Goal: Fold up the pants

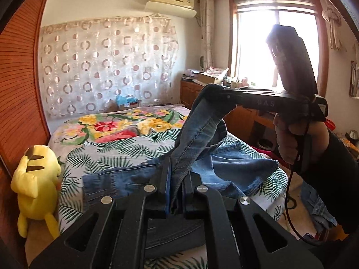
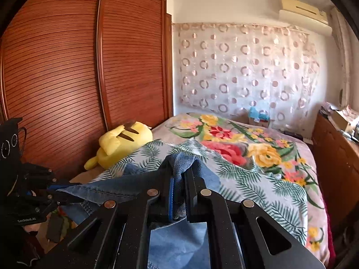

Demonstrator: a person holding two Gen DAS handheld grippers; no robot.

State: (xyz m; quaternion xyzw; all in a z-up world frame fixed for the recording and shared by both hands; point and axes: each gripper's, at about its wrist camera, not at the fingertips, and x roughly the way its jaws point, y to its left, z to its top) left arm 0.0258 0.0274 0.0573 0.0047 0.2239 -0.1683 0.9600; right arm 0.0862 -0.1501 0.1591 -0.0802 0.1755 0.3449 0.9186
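We hold the jeans [image 1: 202, 157] above the bed [image 1: 107, 157], one edge pinched at two spots so the cloth hangs free for folding; the rest still lies on the bed. Their long axis seems to run across the bed toward the plush [image 1: 36, 179]. The left gripper [image 1: 177, 192] and right gripper [image 2: 179, 192] each clamp tight on denim.

Your right gripper [image 2: 179, 179] is clamped on a bunched fold of the blue denim pants [image 2: 107, 189], lifted over the near edge of the bed [image 2: 280, 197]. Your left gripper [image 2: 65, 192] pinches the pants' edge at far left. A yellow plush toy [image 2: 121, 144] lies at the bed's left edge, against the wooden wardrobe [image 2: 89, 67].
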